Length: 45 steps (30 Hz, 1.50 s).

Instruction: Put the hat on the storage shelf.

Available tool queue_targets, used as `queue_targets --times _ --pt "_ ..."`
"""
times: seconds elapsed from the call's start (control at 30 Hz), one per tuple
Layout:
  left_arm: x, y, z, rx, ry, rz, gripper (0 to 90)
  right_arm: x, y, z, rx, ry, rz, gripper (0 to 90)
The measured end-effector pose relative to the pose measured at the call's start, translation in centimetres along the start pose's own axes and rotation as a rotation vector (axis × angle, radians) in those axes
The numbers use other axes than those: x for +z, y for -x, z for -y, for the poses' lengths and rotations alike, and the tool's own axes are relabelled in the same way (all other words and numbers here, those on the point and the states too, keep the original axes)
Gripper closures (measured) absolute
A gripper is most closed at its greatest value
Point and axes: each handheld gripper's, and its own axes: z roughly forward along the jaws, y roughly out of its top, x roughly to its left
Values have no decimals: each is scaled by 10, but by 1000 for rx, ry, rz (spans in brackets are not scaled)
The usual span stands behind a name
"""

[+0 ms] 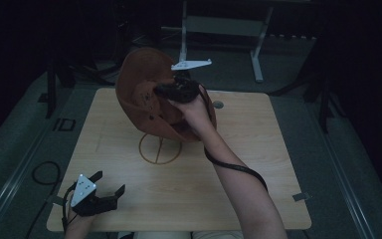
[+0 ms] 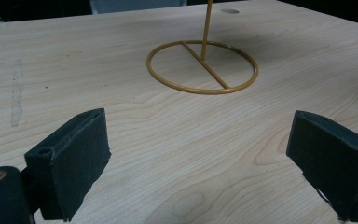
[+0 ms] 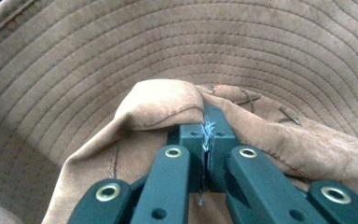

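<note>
done: your right gripper (image 1: 165, 90) is clenched on the brown suede hat (image 1: 139, 89), held above the gold wire stand (image 2: 202, 67).
left: seat it; your left gripper (image 1: 110, 183) rests released.

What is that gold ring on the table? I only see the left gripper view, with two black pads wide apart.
Observer: It is the foot of a gold wire stand; a brown hat is held over its top.
Operator: Who holds the hat?
Observer: The right gripper, raised above the table, is shut on a fold of the hat's brown fabric.
Operator: And where is my gripper?
Observer: The left gripper sits open near the table's near left corner, touching nothing.
</note>
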Motion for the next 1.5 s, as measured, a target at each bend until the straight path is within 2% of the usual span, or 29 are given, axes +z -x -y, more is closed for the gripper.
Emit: queue_targets --times 0.1,0.17,0.23,0.3,0.43,0.47,0.5,0.57,0.6,0.7,0.8,0.83,0.9,1.1,1.3,1.5 --pt "0 -1 0 -6 2 3 62 5 -1 5 -6 -21 -2 872" --pt "0 -1 0 -7 1 2 62 5 0 7 2 -9 -8 825" --pt "0 -2 1 -14 1 3 62 4 0 7 11 -7 -14 658" --pt "1 -2 1 -17 1 4 62 3 -3 7 -1 -9 -11 527" --pt "1 -1 1 -19 -1 3 62 3 -11 8 -39 -23 -5 353" --pt "1 -2 1 -19 -2 3 62 3 -12 8 -45 -29 -9 273" --pt "1 -2 1 -19 -3 0 62 2 -13 8 -47 -21 -21 228" --pt "1 -2 2 -24 0 0 62 -3 -15 8 -61 -13 -7 159" --pt "1 -3 2 -25 -2 -2 62 -7 -15 8 -68 2 -24 142" --pt "1 -4 2 -31 0 -2 62 -21 -13 8 -77 23 -9 124" --pt "1 -4 3 -37 1 -3 62 -37 -6 13 -56 28 6 133" --pt "1 -5 3 -38 0 -4 62 -45 -2 16 -54 30 27 135" --pt "1 -5 3 -39 0 -5 62 -52 1 21 -60 30 33 136" --pt "3 -4 3 -37 -6 -11 62 -77 13 43 -44 27 59 137" --pt "4 -2 2 -35 -8 -16 61 -95 21 63 -24 34 59 140" --pt "4 -2 3 -32 -12 -15 61 -109 30 91 -10 31 86 141"
